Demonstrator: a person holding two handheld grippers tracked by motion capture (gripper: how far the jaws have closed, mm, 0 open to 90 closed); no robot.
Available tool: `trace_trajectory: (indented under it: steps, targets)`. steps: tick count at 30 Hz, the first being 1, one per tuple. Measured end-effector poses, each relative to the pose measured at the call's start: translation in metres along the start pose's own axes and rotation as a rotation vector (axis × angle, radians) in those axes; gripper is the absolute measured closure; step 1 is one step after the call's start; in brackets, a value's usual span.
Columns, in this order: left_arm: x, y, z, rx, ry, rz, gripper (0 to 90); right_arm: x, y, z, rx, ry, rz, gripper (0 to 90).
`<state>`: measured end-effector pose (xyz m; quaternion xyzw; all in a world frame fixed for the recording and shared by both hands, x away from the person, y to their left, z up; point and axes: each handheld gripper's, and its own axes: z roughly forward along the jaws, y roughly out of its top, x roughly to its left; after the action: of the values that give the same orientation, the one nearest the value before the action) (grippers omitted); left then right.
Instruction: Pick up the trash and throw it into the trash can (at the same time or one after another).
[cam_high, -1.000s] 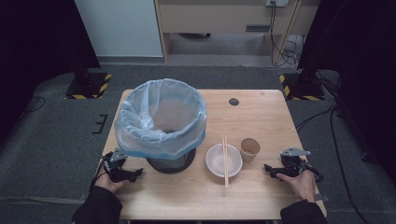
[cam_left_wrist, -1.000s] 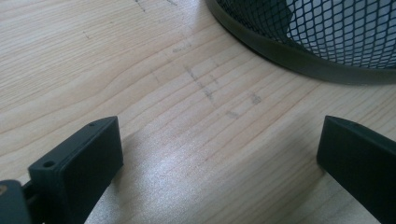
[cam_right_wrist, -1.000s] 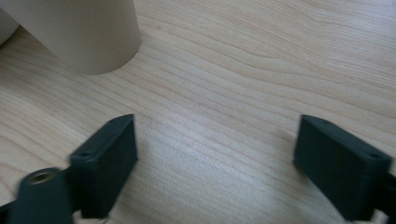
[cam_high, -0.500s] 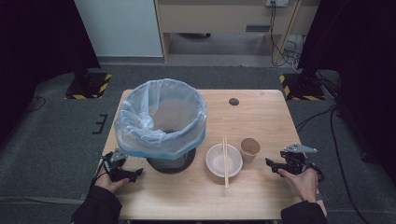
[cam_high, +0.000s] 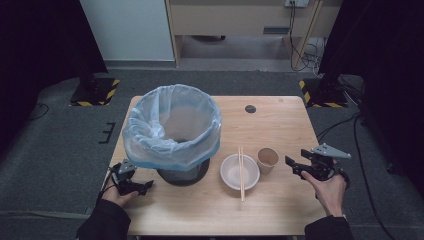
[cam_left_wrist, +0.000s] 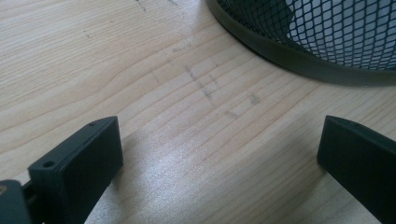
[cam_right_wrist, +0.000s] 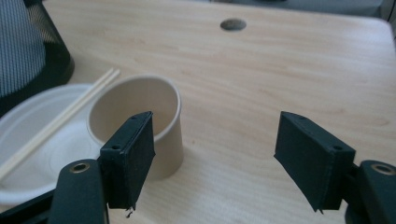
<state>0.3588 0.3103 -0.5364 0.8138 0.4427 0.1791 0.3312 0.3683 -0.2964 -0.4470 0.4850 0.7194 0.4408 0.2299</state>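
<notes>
A wooden surface carries a black mesh bin lined with a pale blue bag at its left half, a white bowl with chopsticks laid across it at centre front, and a paper cup just beside the bowl's right rim. The right hand-held gripper, jaws spread wide and holding nothing, sits near the surface's right edge, its left jaw close beside the cup. The left hand-held gripper, jaws also spread and empty, rests low near the front left corner, just beside the bin's base. Bare wood lies open behind the cup, up to a dark round hole near the far edge
</notes>
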Motion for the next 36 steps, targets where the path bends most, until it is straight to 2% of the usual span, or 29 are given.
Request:
trace_trajectory:
  steps: [3, 5, 11, 17, 22, 26, 29, 34, 36]
  targets:
    - [-0.001, 0.0, 0.0, 0.001, 0.006, -0.003, 0.0, 0.0, 0.008, -0.004, -0.03, -0.01, 0.0, 28.5]
    - [-0.002, 0.001, 0.0, 0.001, 0.008, -0.005, 0.0, 0.002, 0.02, -0.007, -0.058, -0.01, -0.008, 30.4]
    - [-0.002, 0.001, 0.001, 0.001, 0.009, -0.009, 0.0, 0.005, 0.035, -0.007, -0.081, 0.004, -0.023, 32.3]
    - [-0.003, 0.001, 0.001, 0.001, 0.008, -0.009, 0.0, 0.009, 0.051, 0.001, -0.097, 0.018, -0.036, 34.8]
    - [-0.003, 0.001, 0.001, 0.001, 0.009, -0.008, 0.0, 0.011, 0.059, 0.016, -0.071, 0.034, -0.045, 41.7]
    - [-0.004, 0.001, 0.0, 0.001, 0.008, -0.007, 0.0, 0.014, 0.053, 0.032, -0.024, 0.045, -0.065, 45.2]
    - [-0.004, 0.001, 0.0, 0.001, 0.007, -0.007, 0.0, 0.014, 0.05, 0.036, -0.003, 0.045, -0.071, 45.6]
    - [-0.004, 0.001, 0.0, 0.002, 0.007, -0.007, 0.0, 0.012, 0.041, 0.042, 0.014, 0.052, -0.043, 47.7]
    - [-0.004, 0.001, 0.0, 0.002, 0.007, -0.007, 0.0, 0.012, 0.035, 0.046, 0.04, 0.066, -0.028, 50.3]
